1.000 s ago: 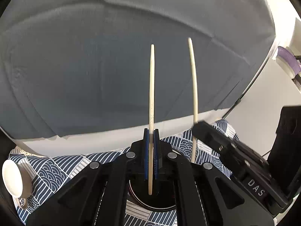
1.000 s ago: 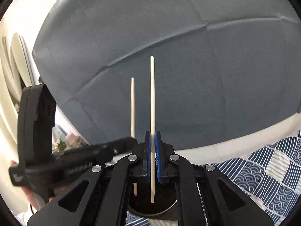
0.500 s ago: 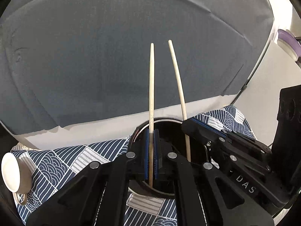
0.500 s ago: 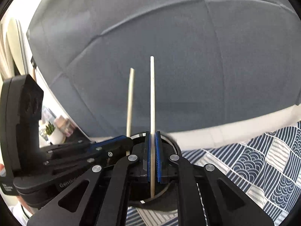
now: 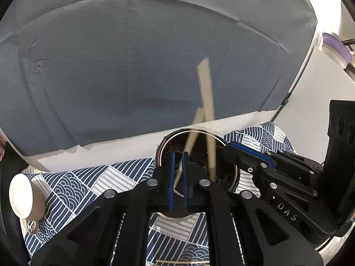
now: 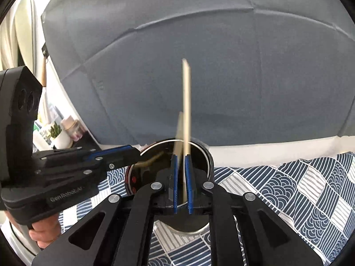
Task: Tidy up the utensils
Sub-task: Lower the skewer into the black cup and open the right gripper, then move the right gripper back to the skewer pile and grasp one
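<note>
Looking along my left gripper, I see its blue pads standing slightly apart. The jaws have just been opening, and the left chopstick passes between them tilted and motion-blurred, so contact with either pad cannot be confirmed. My right gripper likewise shows a narrow gap between its pads. The right chopstick stands almost upright in that gap, smeared along its length, and is not visibly pinched. Both chopsticks are pale, slim wooden rods. Their lower ends sit inside the utensil holder, a dark round container with a bright metal rim, and are hidden by the finger linkages and the dark interior. Curved pale items inside the holder are too dim to identify. The holder stands on a blue-and-white wave-patterned tablecloth, directly under both sets of fingertips, which nearly meet over its mouth. A thin pale stick lies at the lower edge of the left view, partly cut off. A hand grips the left tool body at the frame edge. A white cup lies on its side at the left of the cloth, well apart from the holder. Open cloth extends to the right. Behind the table edge hangs a creased grey backdrop.
</note>
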{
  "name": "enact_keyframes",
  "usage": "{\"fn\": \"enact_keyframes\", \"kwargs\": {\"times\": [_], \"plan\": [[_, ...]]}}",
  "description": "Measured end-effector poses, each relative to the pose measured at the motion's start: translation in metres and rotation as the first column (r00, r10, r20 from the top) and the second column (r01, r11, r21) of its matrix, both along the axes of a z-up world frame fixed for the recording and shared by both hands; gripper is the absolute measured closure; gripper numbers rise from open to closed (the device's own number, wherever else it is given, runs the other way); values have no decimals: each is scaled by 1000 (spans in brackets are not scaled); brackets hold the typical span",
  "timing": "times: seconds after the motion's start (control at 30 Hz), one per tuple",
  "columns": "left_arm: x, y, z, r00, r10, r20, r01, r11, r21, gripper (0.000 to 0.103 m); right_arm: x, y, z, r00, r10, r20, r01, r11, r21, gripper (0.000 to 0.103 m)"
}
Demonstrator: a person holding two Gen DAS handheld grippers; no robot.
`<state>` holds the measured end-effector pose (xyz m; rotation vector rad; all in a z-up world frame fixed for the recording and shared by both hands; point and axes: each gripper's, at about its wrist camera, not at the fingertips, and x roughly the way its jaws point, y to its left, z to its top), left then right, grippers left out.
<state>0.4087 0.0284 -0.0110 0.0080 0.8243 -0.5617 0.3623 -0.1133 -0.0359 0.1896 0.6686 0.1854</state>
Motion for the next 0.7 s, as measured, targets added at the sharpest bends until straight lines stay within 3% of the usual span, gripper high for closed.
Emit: {"fn": "enact_keyframes", "kwargs": {"times": [0.17,0.3,0.47,0.63,0.7], "plan": [[-6,7,6,1000,24,9,-25,999,21,78,-12,4,6,1000,2,-10,-2,999,-45,94],[-11,21,9,999,45,0,-45,999,18,71,-23,5,10,1000,7,-22,-8,998,-67,78],[-22,36,9,998,63,-1,-63,998,23,64,-36,8,13,999,18,-30,-20,996,-92,66],[-37,58,11,995,99,0,-99,995,27,33,-51,11,17,999,25,-46,-31,989,-142,49],[-43,66,11,993,118,-8,-118,992,34,28,-59,15,18,998,40,-53,-48,986,-159,44]]}}
